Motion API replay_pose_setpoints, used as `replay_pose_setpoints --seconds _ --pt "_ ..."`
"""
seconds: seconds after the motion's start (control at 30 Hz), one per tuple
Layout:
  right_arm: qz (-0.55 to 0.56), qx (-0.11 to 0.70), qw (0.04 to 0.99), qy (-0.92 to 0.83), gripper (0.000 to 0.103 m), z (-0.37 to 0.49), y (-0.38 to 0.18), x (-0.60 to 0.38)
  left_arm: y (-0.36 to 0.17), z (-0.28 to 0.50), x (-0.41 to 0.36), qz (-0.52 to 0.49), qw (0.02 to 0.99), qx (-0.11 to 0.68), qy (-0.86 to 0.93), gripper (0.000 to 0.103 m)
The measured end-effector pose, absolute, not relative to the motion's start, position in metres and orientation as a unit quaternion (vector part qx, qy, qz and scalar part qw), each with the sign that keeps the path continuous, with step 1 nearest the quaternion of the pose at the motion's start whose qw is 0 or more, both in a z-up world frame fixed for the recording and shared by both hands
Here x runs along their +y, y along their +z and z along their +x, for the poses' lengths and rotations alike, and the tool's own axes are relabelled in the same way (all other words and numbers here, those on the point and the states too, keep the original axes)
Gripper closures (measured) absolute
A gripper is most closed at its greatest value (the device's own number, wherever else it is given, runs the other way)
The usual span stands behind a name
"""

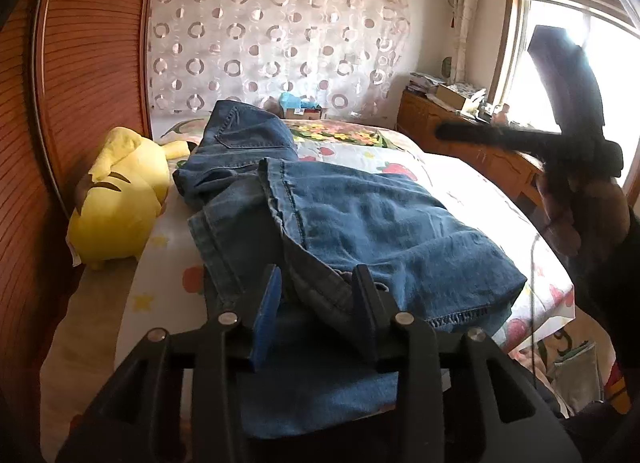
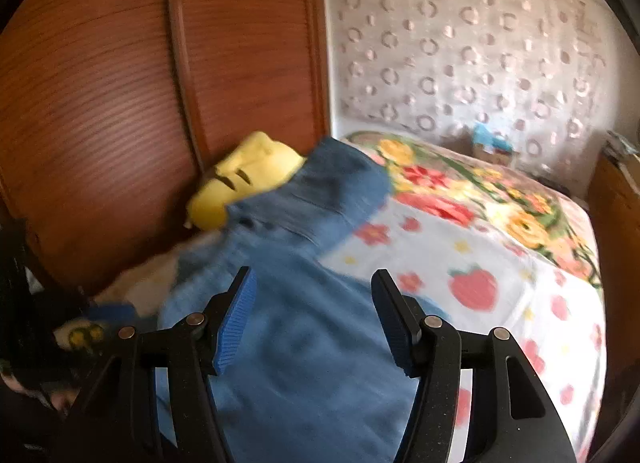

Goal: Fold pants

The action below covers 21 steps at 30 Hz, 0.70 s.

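Blue jeans [image 1: 360, 223] lie folded over on the bed, with one leg hem laid across the upper part and the waist end toward the far wall. My left gripper [image 1: 318, 287] is low at the near edge of the jeans. Its jaws stand apart, and a bunched denim fold lies between them without being pinched. In the right wrist view, which is blurred, my right gripper [image 2: 314, 283] hangs open above the jeans [image 2: 300, 343] with nothing between its fingers. A person's hand [image 1: 564, 219] holds that gripper at the right of the bed.
The bed sheet [image 1: 460, 179] has a strawberry and flower print. A yellow plush toy [image 1: 120, 199] lies on the bed's left side against a wooden wardrobe [image 1: 80, 63]. A wooden dresser [image 1: 480, 143] with clutter stands under the bright window at the right.
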State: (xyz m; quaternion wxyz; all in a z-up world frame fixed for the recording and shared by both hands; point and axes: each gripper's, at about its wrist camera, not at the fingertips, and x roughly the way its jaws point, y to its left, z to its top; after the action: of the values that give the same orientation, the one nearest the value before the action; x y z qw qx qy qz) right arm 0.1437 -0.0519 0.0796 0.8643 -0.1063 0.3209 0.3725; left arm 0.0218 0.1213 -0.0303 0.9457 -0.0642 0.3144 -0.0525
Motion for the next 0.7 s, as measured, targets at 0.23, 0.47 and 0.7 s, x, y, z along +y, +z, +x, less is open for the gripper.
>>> replay_pose_setpoints --seconds 0.23,0.47,0.7 --pt "-0.088 0.353 0.870 0.333 0.042 0.144 0.051 -0.114 -0.020 0.013 0.125 -0.058 0.952 0.297 -0.042 0.067" --pt "-0.079 0.371 0.868 0.322 0.042 0.142 0.034 -0.135 -0.018 0.015 0.125 -0.060 0.955 0.289 -0.036 0.067" --pt "-0.072 0.383 0.865 0.317 0.042 0.146 -0.002 -0.132 -0.031 0.025 0.104 -0.041 0.948 0.308 -0.066 0.067"
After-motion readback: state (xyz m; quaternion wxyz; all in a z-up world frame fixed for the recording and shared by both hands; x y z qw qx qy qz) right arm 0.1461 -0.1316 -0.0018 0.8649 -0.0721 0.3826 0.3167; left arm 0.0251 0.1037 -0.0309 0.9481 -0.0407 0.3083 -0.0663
